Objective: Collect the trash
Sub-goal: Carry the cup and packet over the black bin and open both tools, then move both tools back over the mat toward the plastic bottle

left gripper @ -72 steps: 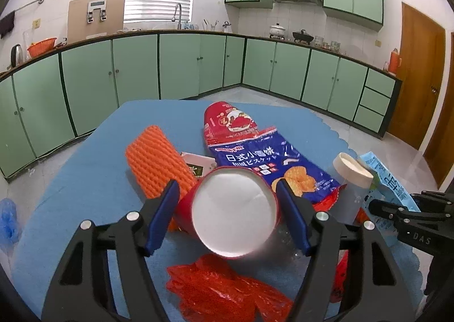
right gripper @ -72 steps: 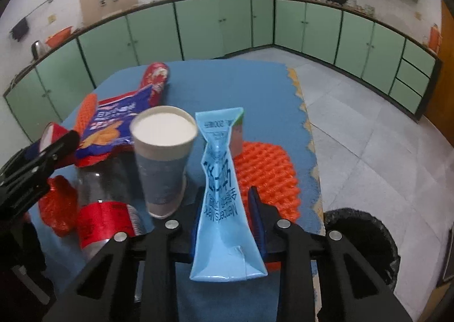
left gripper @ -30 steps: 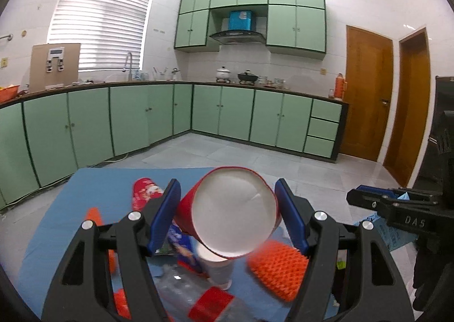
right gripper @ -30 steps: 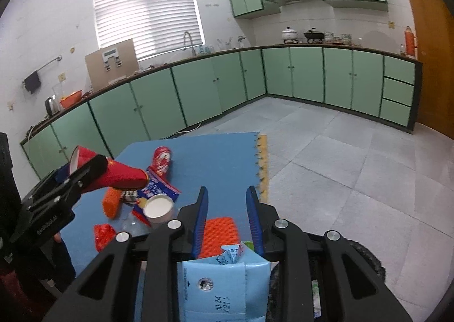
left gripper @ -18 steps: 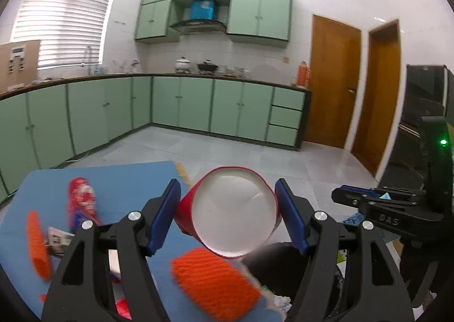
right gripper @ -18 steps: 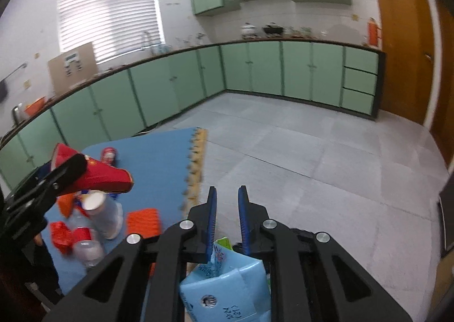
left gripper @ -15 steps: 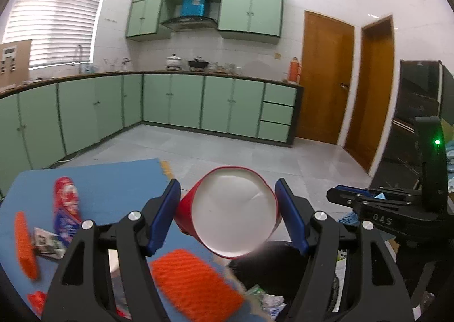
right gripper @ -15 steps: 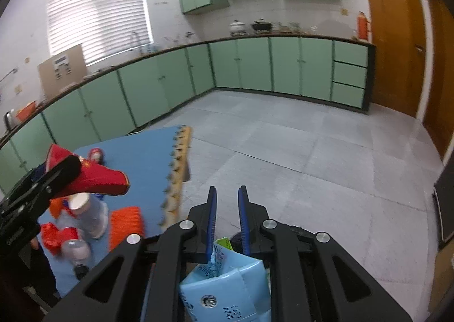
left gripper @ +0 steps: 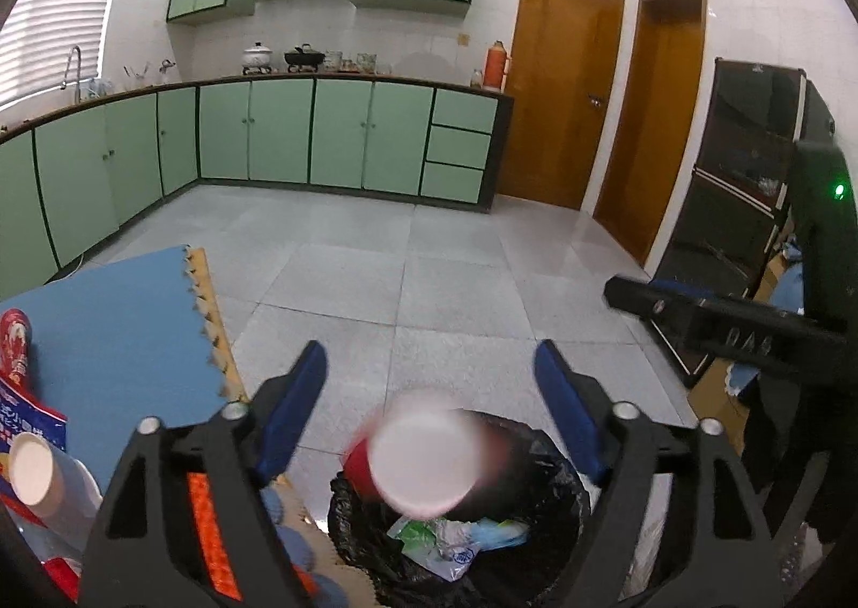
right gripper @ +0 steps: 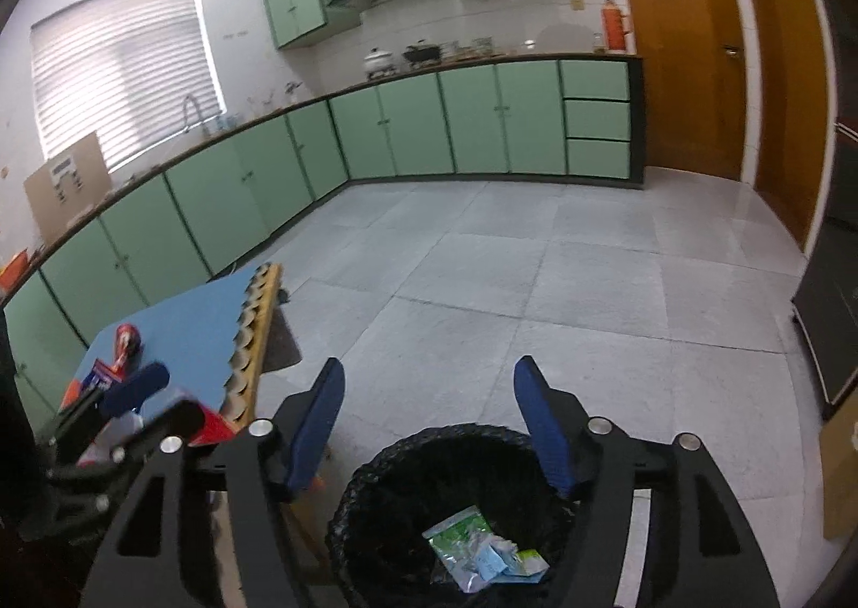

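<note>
Both tongs are held wide, their jaws just opened, over the black-lined bin (right gripper: pixel 445 517). A blurred red cup (left gripper: pixel 418 452) is seen loose between the left tongs (left gripper: pixel 429 393) above the bin. Nothing is held between the right tongs (right gripper: pixel 429 409). Wrappers (right gripper: pixel 482 549) are seen inside; the blue table (left gripper: pixel 107 340) lies at nine o'clock.

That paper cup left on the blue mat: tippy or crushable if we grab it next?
The paper cup looks empty and thin-walled, so probably light and easy to crush under firm fingers. It seems tall and narrow, so likely to tip if nudged. Its round body would probably roll on the blue mat.
</note>
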A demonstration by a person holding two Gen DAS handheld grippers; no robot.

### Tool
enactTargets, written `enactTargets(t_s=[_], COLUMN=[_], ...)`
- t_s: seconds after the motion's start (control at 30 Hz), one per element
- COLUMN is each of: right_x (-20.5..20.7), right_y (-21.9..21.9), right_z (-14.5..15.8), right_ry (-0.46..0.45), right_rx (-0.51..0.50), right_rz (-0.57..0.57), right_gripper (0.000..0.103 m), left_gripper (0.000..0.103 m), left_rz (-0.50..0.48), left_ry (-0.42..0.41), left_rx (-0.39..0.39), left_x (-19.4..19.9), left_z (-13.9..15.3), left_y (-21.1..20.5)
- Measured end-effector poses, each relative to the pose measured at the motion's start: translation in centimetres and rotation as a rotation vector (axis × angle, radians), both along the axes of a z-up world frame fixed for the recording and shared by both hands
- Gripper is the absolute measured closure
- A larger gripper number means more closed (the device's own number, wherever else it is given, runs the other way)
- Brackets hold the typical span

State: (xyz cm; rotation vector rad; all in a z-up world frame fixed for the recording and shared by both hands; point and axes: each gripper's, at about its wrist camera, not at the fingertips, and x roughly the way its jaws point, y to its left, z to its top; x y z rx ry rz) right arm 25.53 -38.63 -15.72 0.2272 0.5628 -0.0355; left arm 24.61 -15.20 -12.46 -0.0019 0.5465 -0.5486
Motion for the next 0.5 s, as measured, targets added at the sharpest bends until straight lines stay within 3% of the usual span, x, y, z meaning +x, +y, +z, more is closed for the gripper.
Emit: enactTargets(t_s=[0.27,0.5], right_x=[-1.0,-1.8], right_y=[-0.3,3.1], right_z=[0.6,1.2], right_ry=[-0.020,-0.055], right_rx=[-0.024,-0.027], right_rz=[-0.040,-0.008], right_gripper=[0.025,0.014], left_gripper=[0.018,0.015], left_rz=[0.020,0.100], left_ry=[-0.022,-0.059], left_rx=[-0.014,-0.025], left_x=[-0.4,-1.8], left_z=[1.3,3.1], left_y=[1.2,4.8])
